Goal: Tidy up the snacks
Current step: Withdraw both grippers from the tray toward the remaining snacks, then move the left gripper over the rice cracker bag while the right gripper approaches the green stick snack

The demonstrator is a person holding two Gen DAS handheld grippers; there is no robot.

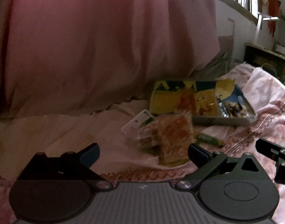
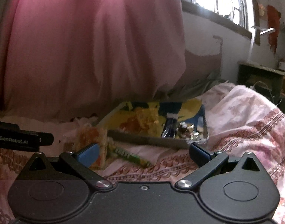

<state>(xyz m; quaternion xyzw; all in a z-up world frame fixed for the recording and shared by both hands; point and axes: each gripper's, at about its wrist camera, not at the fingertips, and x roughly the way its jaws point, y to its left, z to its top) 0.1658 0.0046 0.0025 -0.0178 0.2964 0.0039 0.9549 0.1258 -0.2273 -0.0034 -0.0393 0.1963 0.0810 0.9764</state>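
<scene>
Both grippers, left [image 1: 143,155] & right [image 2: 143,154], spread wide, empty. Orange snack packet [image 1: 173,140] upright, blurred, near tray [image 1: 224,120].

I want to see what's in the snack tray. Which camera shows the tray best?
The left wrist view: it looks down into the tray, so the whole inside shows. The right wrist view sees the tray from lower down, so its near wall hides part of the inside.
</scene>
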